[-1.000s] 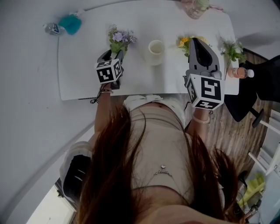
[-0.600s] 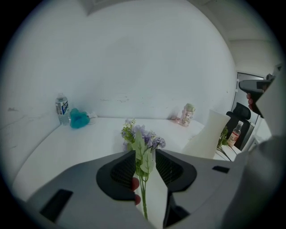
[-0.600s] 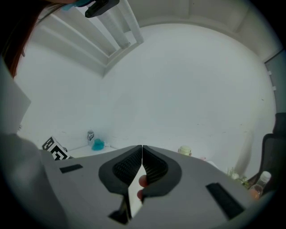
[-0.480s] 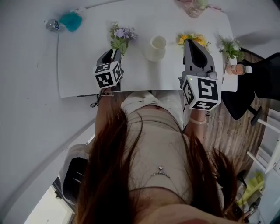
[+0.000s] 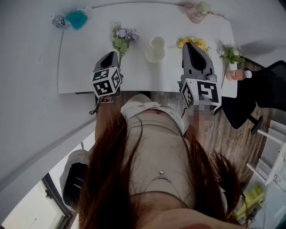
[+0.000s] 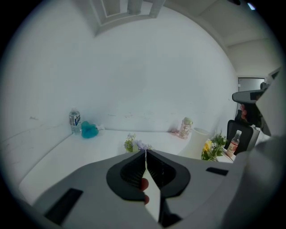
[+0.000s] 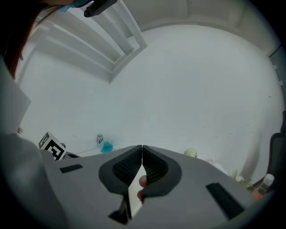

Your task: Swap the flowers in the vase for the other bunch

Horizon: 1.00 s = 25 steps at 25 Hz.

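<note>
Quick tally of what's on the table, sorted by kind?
Flowers: 3 (purple bunch, yellow bunch, green bunch)
Bottles: 2 (clear bottle, orange bottle)
Vase: 1
Jar: 1
Teal object: 1
Total: 8

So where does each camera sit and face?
Head view: on the person's head, facing steeply down at the white table; shows hair, torso, left gripper, right gripper.
Left gripper view: on that gripper, facing past its jaws, just closed empty, toward the purple flower bunch; fingertip shows.
Right gripper view: on its gripper, past shut, empty jaws toward the white wall; fingertip shows.
Both gripper views share the clear plastic bottle.
</note>
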Each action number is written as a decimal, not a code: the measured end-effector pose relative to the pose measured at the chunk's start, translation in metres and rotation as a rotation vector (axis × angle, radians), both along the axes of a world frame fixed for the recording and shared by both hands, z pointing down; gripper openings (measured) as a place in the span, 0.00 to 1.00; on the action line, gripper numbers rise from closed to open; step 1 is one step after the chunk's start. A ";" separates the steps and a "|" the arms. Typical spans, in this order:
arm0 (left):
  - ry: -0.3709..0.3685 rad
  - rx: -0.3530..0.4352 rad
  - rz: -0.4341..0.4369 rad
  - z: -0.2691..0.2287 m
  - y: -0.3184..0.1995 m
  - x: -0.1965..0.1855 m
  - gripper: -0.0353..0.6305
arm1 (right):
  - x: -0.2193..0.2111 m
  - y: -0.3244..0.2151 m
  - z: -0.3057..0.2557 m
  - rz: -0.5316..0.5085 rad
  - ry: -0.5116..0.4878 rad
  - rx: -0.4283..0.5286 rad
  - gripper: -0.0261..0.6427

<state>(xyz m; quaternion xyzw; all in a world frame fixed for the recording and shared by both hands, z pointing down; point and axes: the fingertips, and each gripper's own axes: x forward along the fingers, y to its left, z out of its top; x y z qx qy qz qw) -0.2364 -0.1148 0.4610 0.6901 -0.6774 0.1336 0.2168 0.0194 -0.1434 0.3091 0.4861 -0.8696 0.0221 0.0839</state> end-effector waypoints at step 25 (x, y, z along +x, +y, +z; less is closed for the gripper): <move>-0.023 0.159 0.004 -0.085 0.148 0.100 0.06 | 0.057 0.137 -0.008 -0.087 -0.036 0.013 0.08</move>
